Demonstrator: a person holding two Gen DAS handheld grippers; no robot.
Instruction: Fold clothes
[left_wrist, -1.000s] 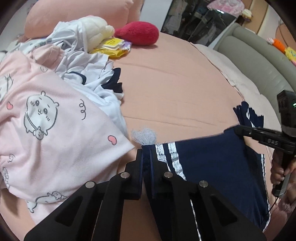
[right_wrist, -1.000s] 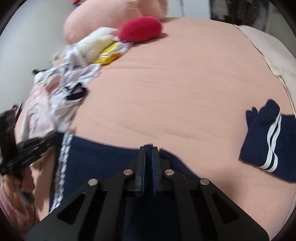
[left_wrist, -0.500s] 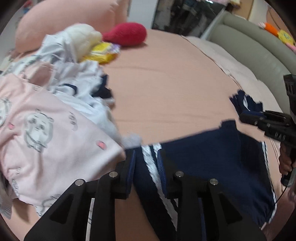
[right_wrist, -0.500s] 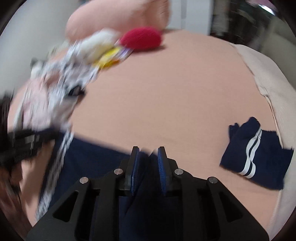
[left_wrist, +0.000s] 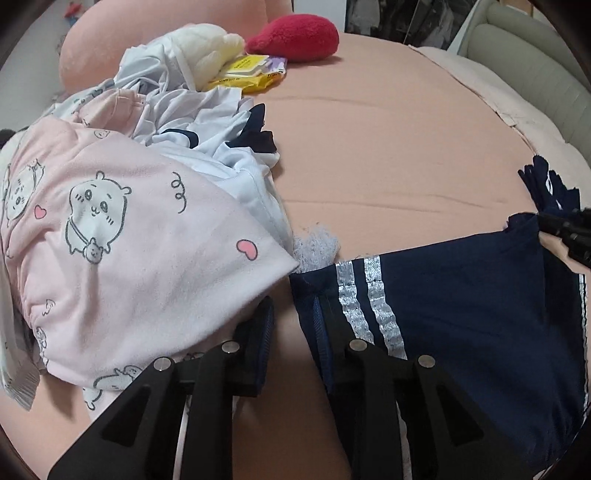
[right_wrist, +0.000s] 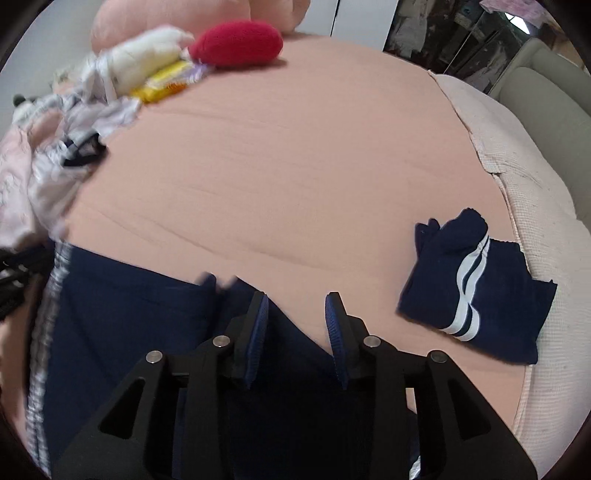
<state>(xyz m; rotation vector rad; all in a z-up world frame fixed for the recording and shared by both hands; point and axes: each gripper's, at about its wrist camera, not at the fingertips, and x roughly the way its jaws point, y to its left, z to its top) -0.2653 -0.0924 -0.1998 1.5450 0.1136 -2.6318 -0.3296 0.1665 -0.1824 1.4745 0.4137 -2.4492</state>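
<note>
The navy-blue striped fabric shorts (left_wrist: 461, 295) lie flat on the peach-sheeted bed (left_wrist: 388, 147), released, between the spread left tool (left_wrist: 291, 325) and opening right tool (right_wrist: 295, 317).

Bed (right_wrist: 295, 155) under a peach sheet. Red plush (right_wrist: 236, 42) at far edge. Beside red plush: white plush (right_wrist: 147, 61), yellow packet (left_wrist: 245, 75). Nearer from red plush: heap of pink and white clothes (left_wrist: 129, 229). Nearest: navy garment (left_wrist: 461, 314) spread flat. Folded navy piece (right_wrist: 469, 284) far right of plush.
</note>
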